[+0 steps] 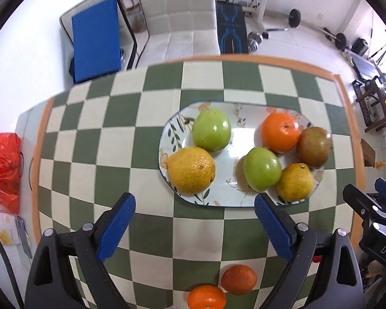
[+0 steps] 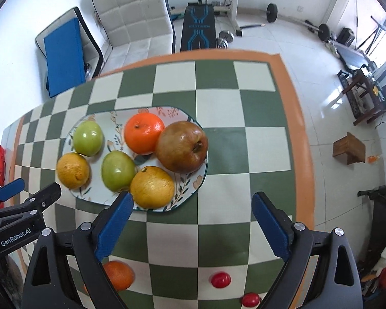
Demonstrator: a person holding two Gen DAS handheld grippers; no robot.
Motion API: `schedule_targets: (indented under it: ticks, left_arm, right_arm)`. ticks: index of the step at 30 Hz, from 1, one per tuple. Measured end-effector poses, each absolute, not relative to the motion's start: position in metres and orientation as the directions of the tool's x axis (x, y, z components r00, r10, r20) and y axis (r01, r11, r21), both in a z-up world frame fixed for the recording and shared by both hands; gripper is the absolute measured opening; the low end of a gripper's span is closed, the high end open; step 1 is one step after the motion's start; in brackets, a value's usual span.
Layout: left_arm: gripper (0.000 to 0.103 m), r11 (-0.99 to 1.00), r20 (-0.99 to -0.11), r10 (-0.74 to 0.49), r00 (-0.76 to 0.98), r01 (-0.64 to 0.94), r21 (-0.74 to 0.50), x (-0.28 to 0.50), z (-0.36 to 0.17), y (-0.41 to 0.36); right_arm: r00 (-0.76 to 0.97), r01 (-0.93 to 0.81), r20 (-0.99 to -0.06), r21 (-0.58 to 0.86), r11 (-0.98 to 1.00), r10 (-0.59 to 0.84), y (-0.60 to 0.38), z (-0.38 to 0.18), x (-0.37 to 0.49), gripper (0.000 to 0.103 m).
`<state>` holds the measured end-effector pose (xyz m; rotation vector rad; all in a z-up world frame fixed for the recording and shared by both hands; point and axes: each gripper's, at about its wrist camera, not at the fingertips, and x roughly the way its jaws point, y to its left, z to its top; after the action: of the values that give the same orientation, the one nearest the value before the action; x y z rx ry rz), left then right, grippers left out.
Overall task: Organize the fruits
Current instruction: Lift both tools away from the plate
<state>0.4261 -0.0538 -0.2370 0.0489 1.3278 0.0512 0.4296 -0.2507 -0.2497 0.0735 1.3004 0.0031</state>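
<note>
Orange tangerine (image 1: 206, 297) lies btwn spread left tongs (image 1: 195, 206), untouched.

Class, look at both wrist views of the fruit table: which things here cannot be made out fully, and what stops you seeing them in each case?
- Orange fruit, right wrist view: partly hidden behind the right hand-held gripper frame.
- Red tomato, right wrist view: partly hidden by the gripper frame at the bottom edge.
- Orange, left wrist view: cut off by the bottom edge.
- Red bag, left wrist view: blurred at the fisheye rim; contents unreadable.
- Plate pattern: covered by fruit.
</note>
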Motion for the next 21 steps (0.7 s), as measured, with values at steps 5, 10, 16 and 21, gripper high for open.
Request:
schedule_targets:
  ticks: [5, 10, 16, 21]
  left_arm:
    - [0.095, 0.998, -0.947, 0.049, 0.318, 0.017, 0.057, 0.405, -0.2, -0.057]
    - [0.095, 0.999, -0.928, 0.017, 0.372, 0.034, 0.032, 0.383, -0.167, -0.058]
    - [0.095, 0.999, -0.904, -0.003, 0.427, 0.049, 0.02, 0.356, -0.133, -0.059]
    - [0.095, 0.997, -0.88, -0.01, 0.474, 0.067, 0.025, 0.331, -0.111, -0.062]
  right_arm:
    - [0.343, 0.046, -0.939, 0.039, 0.998, 0.021, -0.25, -0.209, 0.408, 0.095]
    - [0.399, 0.043, -0.917, 0.033, 0.999, 0.013, -0.247, -0.17, 0.379, 0.095]
    - [0.457, 0.038, -0.889, 0.04, 0.998, 0.018, -0.244, -0.125, 0.341, 0.095]
    - [0.502, 0.044, -0.864, 0.062, 0.997, 0.032, -0.242, -0.095, 0.312, 0.095]
